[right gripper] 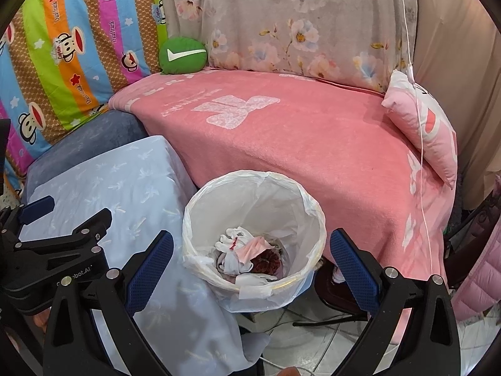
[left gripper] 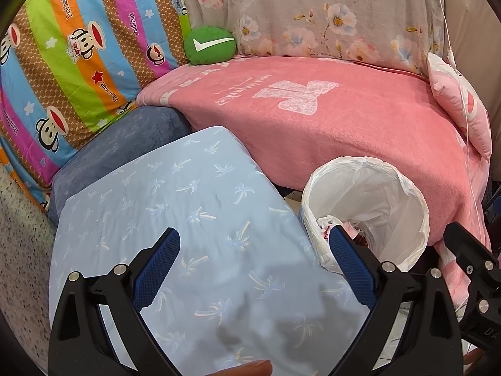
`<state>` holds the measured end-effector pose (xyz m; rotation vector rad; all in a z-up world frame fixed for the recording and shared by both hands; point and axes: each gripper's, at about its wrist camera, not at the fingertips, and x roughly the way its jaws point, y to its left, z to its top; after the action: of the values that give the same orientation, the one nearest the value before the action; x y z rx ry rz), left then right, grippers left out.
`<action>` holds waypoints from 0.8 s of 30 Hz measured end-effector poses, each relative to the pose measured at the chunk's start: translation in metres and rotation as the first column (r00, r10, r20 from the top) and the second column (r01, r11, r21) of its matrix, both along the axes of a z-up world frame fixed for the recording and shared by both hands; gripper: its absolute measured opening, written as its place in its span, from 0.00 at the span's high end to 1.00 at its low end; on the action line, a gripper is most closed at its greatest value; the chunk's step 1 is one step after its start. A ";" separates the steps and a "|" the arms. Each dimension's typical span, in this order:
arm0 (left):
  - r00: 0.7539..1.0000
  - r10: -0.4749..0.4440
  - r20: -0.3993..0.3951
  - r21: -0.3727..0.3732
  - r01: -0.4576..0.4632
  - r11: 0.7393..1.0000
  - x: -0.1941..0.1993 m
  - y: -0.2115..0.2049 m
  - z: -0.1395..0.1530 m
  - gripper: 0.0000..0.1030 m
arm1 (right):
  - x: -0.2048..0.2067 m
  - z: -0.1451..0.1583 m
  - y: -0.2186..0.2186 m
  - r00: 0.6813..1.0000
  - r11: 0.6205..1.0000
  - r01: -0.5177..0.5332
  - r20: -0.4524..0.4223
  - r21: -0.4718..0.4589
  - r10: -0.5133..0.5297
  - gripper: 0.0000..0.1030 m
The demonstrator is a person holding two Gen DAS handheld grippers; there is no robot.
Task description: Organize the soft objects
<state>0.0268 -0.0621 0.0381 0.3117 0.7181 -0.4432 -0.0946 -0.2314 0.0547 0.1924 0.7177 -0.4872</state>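
I've got my left gripper [left gripper: 253, 260] hanging right over the light blue pillow [left gripper: 175, 219], jaws spread wide, holding nothing. The pillow lies just left of the lined bin [right gripper: 253, 235], its long axis running away from me towards the pink blanket [right gripper: 297, 131]. My right gripper [right gripper: 252, 261] gapes empty over the bin, so the left is nearer

Black plastic left gripper [left gripper: 253, 264] and right gripper [right gripper: 252, 264], blue textured pads, silver screws.
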 end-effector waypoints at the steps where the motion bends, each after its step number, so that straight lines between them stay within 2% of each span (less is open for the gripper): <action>1: 1.000 0.000 0.001 -0.001 0.000 1.000 0.000 0.001 0.000 0.11 | 0.000 0.001 0.001 1.000 1.000 0.000 0.001 -0.001 0.000 0.05; 24: 1.000 0.000 0.001 -0.004 0.000 1.000 -0.006 0.003 0.000 0.11 | -0.003 0.001 0.004 1.000 1.000 0.004 0.004 -0.005 -0.004 0.05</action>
<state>0.0208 -0.0594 0.0386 0.3078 0.7157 -0.4441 -0.0972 -0.2272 0.0555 0.1905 0.7126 -0.4922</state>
